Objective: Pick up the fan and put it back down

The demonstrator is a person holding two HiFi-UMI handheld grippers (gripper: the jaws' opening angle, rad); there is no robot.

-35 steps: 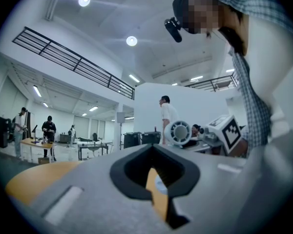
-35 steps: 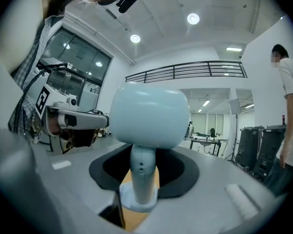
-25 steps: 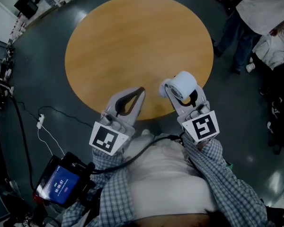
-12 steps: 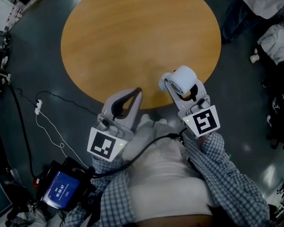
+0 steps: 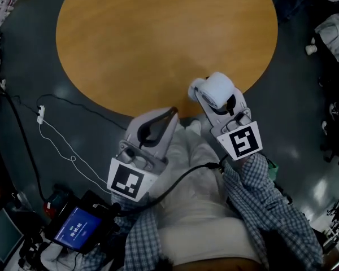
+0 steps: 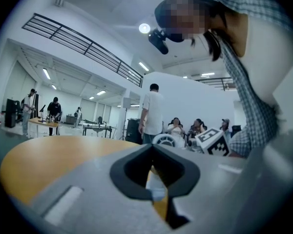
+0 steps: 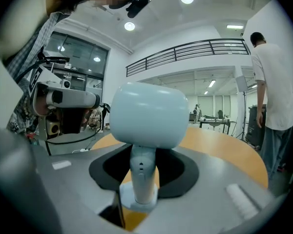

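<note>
A: Where is the fan (image 5: 219, 88) now?

B: In the air over the near edge of the round wooden surface (image 5: 158, 38), not on it. The right tongs (image 5: 214, 101) pinch its stem. The left tongs (image 5: 170, 114) are pressed together and hold nothing.

A: Which step is it?

B: I think the putting down. The fan must go lower, with its base flat on the surface, and only then should the tongs spread.

Round wooden table (image 5: 158, 38), grey floor (image 5: 305, 117)
</note>
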